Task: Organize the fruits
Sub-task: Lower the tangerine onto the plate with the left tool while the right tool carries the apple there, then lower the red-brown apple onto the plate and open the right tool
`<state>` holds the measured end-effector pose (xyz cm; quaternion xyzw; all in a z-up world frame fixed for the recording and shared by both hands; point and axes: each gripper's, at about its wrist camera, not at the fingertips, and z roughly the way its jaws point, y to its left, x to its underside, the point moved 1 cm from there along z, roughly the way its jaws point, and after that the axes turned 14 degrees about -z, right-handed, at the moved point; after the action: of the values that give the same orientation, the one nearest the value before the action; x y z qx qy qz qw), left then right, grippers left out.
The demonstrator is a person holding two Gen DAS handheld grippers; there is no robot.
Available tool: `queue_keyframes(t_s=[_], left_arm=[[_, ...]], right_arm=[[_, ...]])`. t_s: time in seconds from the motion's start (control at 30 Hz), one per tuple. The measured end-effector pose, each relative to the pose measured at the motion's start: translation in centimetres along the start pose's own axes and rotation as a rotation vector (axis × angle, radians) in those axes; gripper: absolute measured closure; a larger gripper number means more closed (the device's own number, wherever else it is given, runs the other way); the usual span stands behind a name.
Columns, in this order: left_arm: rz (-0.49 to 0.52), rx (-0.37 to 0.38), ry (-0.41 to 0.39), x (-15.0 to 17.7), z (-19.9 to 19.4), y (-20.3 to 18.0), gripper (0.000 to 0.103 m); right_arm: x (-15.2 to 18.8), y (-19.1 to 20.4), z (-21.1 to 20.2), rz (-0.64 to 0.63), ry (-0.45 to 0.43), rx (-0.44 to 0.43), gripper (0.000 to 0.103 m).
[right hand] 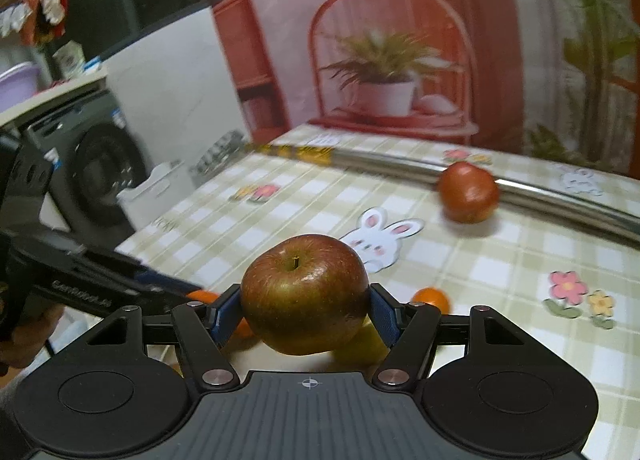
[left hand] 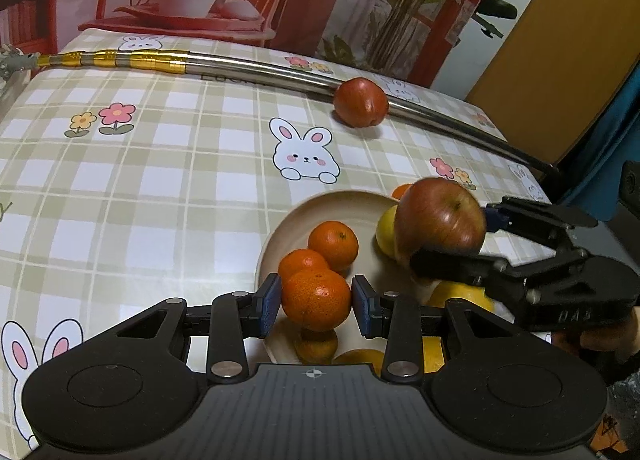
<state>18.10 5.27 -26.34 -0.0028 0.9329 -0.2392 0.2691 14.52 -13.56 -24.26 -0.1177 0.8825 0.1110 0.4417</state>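
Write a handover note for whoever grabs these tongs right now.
Left tongs: shut on a tangerine, held above the plate.
Right tongs: shut on an apple, also lifted near the plate.
On the plate: two more tangerines, yellow fruit.
Loose on the table: one red fruit against the metal pole, one tangerine beyond the plate.
Left to do: place both held fruits, sort the loose ones.

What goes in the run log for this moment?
left tongs: shut on tangerine | right tongs: shut on apple | both above plate
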Motion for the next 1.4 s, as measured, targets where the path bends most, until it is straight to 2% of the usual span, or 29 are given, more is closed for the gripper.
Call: queue_keyframes(t_s=[0.37, 0.7, 0.93, 1.13, 1.4], left_arm=[[0.011, 0.007, 0.001, 0.1, 0.3, -0.1, 0.062], [0.027, 0.015, -0.001, -0.3, 0.2, -0.6, 0.062], [0.091, 0.075, 0.006, -0.9, 1.2, -3.3, 0.062], [0.133, 0.141, 0.066, -0.5, 3.9, -6.1, 0.062], [0.171, 0.171, 0.093, -0.1, 5.7, -8.2, 0.062]], right_arm=[[1.7, 0.9, 0.2, 0.024, 0.061, -0.022, 0.040], [1.8, 0.6, -0.3, 0.043, 0.039, -0.014, 0.040], [0.9, -2.1, -3.0, 0.082, -0.032, 0.069, 0.040], [0.8, -4.9, -4.7, 0.119, -0.056, 0.154, 0.040], [1.5, -6.3, -5.7, 0.141, -0.075, 0.184, 0.040]])
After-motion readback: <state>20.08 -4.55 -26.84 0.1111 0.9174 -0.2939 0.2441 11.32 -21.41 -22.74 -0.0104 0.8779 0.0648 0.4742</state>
